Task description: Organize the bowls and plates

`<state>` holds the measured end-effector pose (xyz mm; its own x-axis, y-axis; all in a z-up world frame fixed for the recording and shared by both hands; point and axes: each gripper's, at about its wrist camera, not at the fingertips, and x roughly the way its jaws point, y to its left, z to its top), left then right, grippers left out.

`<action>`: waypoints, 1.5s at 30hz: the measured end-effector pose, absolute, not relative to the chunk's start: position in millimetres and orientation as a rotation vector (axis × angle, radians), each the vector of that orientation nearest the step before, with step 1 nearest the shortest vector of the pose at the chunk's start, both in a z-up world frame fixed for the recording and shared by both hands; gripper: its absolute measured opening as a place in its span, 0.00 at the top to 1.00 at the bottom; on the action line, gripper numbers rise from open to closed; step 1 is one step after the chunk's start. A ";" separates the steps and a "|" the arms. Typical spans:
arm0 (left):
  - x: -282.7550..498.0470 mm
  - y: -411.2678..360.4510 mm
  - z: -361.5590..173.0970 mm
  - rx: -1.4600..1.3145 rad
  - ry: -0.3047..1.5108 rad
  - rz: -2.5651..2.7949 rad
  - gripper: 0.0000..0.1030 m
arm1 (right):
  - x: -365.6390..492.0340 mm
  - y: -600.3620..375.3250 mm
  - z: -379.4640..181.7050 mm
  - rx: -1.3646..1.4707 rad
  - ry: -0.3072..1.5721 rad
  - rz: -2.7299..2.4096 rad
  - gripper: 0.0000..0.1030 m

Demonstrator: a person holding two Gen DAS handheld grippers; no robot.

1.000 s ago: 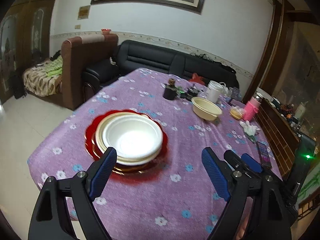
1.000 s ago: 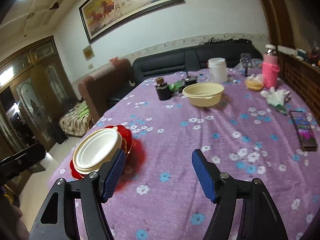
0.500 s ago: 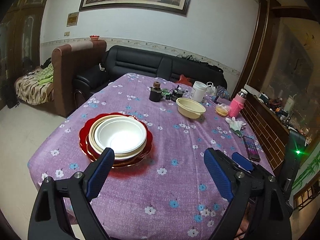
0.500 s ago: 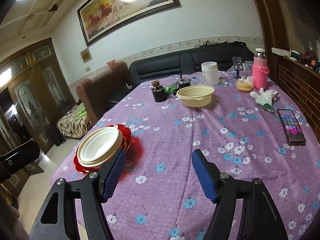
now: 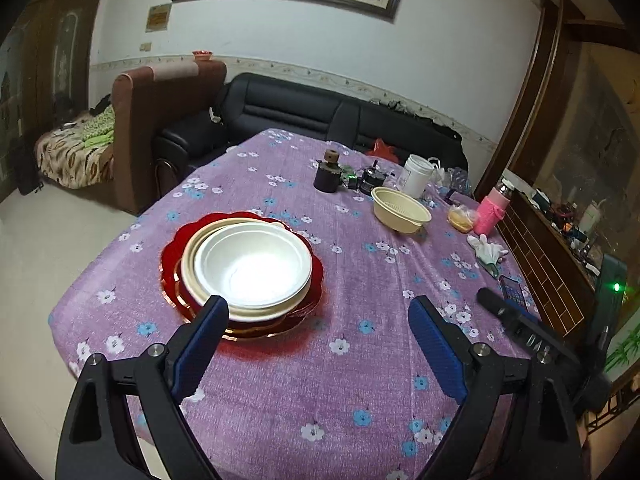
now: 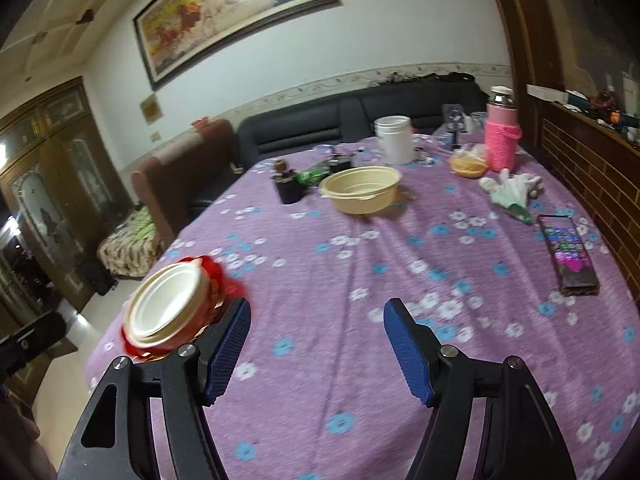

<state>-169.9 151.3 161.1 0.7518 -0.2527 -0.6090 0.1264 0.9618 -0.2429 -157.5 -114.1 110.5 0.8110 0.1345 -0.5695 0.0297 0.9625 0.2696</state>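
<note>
On the purple flowered tablecloth a white bowl (image 5: 252, 264) sits in a cream plate (image 5: 192, 264) on a red scalloped plate (image 5: 172, 252). My left gripper (image 5: 317, 311) hangs open just in front of this stack, its left fingertip at the stack's near rim, with nothing between the jaws. A cream bowl (image 5: 400, 210) stands alone farther back. In the right wrist view the stack (image 6: 168, 308) is at the left beside the left fingertip, and the cream bowl (image 6: 362, 190) is far ahead. My right gripper (image 6: 316, 308) is open over bare cloth.
Behind the cream bowl stand a white jar (image 6: 394, 140), a dark cup (image 6: 288, 188), a pink bottle (image 6: 502, 140) and a bag of food (image 6: 468, 164). White gloves (image 6: 512, 192) and a phone (image 6: 568, 252) lie at the right. Sofas stand behind the table.
The left gripper drew back from the stack, then came close to it again. The right gripper backed off from the table and shifted slightly right. Both stayed open and empty.
</note>
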 end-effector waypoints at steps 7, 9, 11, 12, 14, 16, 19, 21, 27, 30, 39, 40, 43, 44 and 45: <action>-121.1 137.6 196.8 -0.137 0.696 -0.254 0.12 | -89.3 -166.3 135.1 0.280 0.674 -0.026 0.29; -108.1 133.6 203.8 -0.140 0.701 -0.282 0.12 | -63.1 -188.7 139.4 0.351 0.674 -0.044 0.29; -96.2 127.3 204.5 -0.126 0.710 -0.288 0.12 | -26.7 -201.3 134.6 0.381 0.712 -0.035 0.29; -91.6 124.4 201.8 -0.124 0.716 -0.295 0.12 | -6.5 -204.8 127.9 0.387 0.738 -0.037 0.29; -86.6 120.7 194.4 -0.124 0.732 -0.318 0.12 | 32.1 -205.9 107.3 0.393 0.795 -0.050 0.29; -79.2 116.0 183.6 -0.112 0.758 -0.333 0.12 | 61.0 -200.5 87.2 0.376 0.841 -0.063 0.30; -66.2 114.0 167.4 -0.087 0.788 -0.328 0.12 | 100.3 -196.6 59.3 0.387 0.891 -0.096 0.33; -57.8 116.5 158.9 -0.081 0.801 -0.309 0.12 | 123.6 -201.8 47.9 0.427 0.906 -0.133 0.33; -38.7 131.5 136.9 -0.116 0.854 -0.267 0.12 | 161.1 -226.7 15.6 0.651 0.952 -0.135 0.73; -36.1 136.4 131.9 -0.128 0.863 -0.253 0.12 | 156.6 -232.9 10.7 0.733 0.950 -0.081 0.88; -49.8 118.6 132.9 -0.131 0.875 -0.308 0.12 | 74.0 -230.1 26.1 0.778 1.049 0.122 0.90; -53.8 112.5 134.1 -0.124 0.873 -0.321 0.12 | 57.9 -229.4 27.3 0.772 1.079 0.145 0.91; -63.0 96.3 134.6 -0.106 0.872 -0.358 0.12 | 14.7 -224.2 24.6 0.744 1.152 0.179 0.91; -64.9 91.1 133.6 -0.102 0.875 -0.368 0.12 | 7.0 -224.8 24.5 0.733 1.161 0.180 0.90; -66.5 85.6 132.2 -0.099 0.880 -0.379 0.12 | -7.9 -224.3 22.5 0.717 1.168 0.182 0.88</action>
